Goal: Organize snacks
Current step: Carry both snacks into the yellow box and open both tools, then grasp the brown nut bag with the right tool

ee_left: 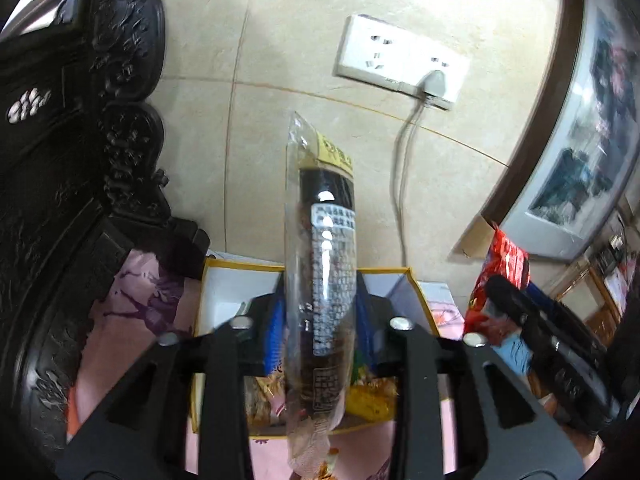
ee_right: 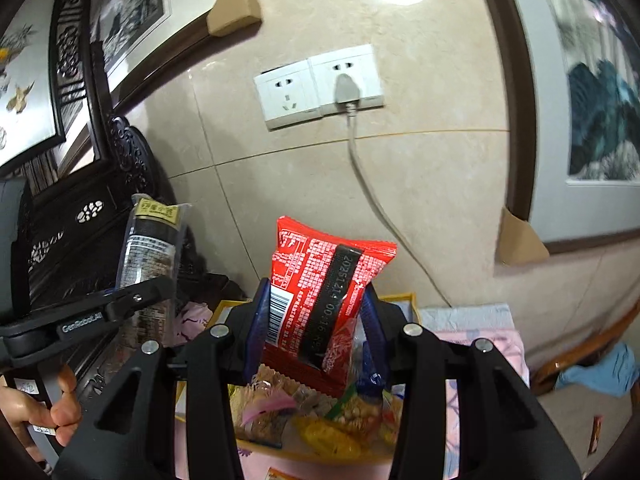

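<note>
A tall clear packet with dark contents and a yellow label stands upright in the air, and my left gripper is shut on its lower half, the blue pads against both sides. In the right wrist view that packet rises at the left above the left gripper's finger. A red snack packet with a barcode is pinched at its sides in my right gripper. From the left wrist the red packet shows at the right. Below both lies a yellow-rimmed white box holding several loose snacks.
The box sits on a pink patterned cloth. Dark carved wooden furniture stands close on the left. On the tiled wall behind are a white socket with a plugged-in grey cable, and framed pictures. A hand holds the left gripper.
</note>
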`<state>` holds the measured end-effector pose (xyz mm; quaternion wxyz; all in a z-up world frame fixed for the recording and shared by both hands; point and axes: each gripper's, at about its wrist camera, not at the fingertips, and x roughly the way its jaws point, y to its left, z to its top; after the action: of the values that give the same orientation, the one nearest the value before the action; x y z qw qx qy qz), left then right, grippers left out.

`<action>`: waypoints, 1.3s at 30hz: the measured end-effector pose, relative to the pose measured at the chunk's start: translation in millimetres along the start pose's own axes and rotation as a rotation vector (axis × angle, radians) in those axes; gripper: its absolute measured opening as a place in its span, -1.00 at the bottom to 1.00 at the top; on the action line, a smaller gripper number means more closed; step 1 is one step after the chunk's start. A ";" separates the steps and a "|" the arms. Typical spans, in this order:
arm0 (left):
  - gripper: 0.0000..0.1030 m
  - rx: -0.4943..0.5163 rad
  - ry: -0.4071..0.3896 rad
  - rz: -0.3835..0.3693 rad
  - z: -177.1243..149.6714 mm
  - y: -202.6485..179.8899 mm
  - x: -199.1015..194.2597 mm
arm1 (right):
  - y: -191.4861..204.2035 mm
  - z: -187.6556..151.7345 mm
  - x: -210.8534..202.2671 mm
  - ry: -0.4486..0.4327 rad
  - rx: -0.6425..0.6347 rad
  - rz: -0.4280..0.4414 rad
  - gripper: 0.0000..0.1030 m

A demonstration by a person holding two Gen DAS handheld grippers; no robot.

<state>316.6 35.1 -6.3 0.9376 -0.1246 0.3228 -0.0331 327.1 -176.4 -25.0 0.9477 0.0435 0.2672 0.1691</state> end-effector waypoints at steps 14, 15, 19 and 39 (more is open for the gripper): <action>0.76 -0.076 0.065 0.059 -91.0 48.7 -50.6 | 16.4 -159.0 -33.6 0.323 0.080 0.087 0.25; 0.76 -0.091 0.081 0.063 -99.4 54.3 -53.7 | 23.2 -176.9 -35.0 0.358 0.073 0.100 0.25; 0.76 -0.142 0.152 0.093 -135.7 76.7 -65.0 | 45.0 -226.2 -32.3 0.472 0.031 0.116 0.25; 0.78 -0.147 0.247 0.185 -187.3 106.4 -102.3 | 69.4 -276.7 21.5 0.693 -0.042 0.017 0.25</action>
<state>119.0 112.8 -114.8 0.8783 -0.1578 0.4470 0.0618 179.5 -106.1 -259.7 0.8000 -0.0335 0.5691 0.1873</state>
